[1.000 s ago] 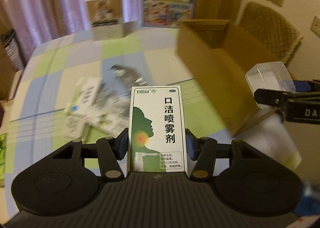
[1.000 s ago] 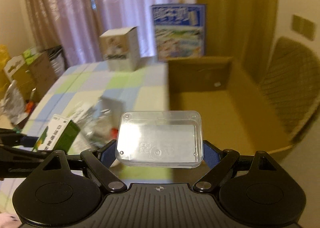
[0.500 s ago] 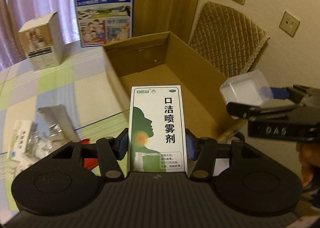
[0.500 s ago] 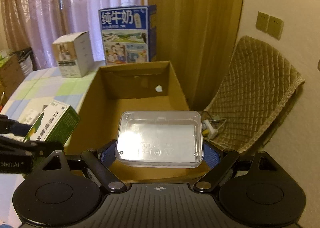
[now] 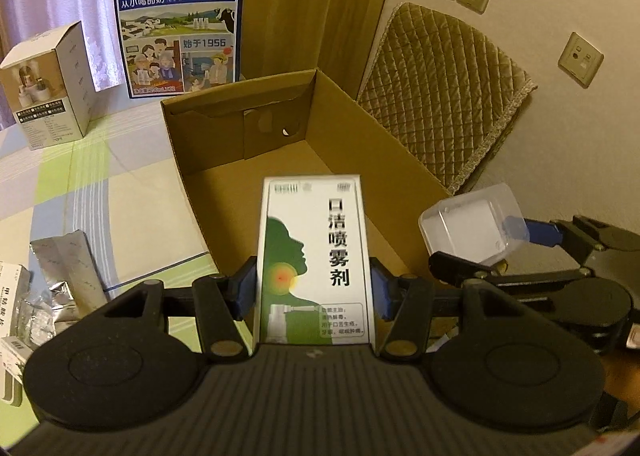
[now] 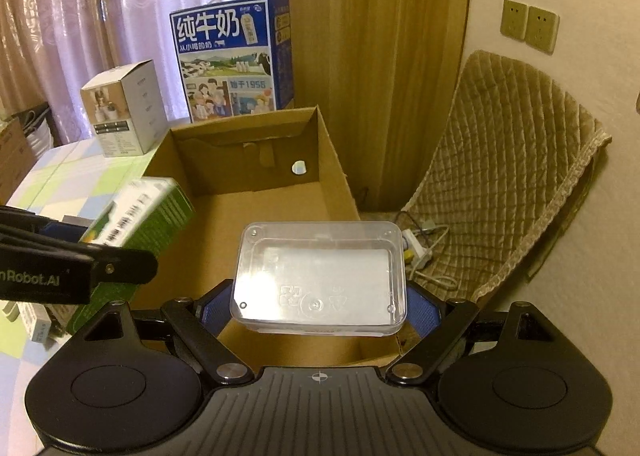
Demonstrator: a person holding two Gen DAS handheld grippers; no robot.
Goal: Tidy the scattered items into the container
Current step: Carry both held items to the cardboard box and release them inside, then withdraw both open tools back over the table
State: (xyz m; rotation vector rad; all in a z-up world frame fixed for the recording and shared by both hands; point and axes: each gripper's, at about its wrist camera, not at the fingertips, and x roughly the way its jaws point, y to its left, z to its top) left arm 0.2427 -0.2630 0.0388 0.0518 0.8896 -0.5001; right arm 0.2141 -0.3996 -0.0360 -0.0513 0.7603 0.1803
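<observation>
My left gripper [image 5: 314, 288] clamps the green-and-white spray carton [image 5: 314, 260]; my right gripper [image 6: 320, 300] clamps the clear plastic box [image 6: 320, 276]. Both have swung over the open brown cardboard container [image 5: 240, 148] at twelve o'clock, so I can release next.

Each fisheye view rides low behind its own tongs, tilted downward toward 12 o'clock over the open cardboard box [image 5: 360, 160], close above its near rim. Both share the box [image 6: 248, 184], the milk carton [image 5: 180, 20] and the quilted chair [image 6: 516, 160]; each catches the other tongs at its side.
</observation>
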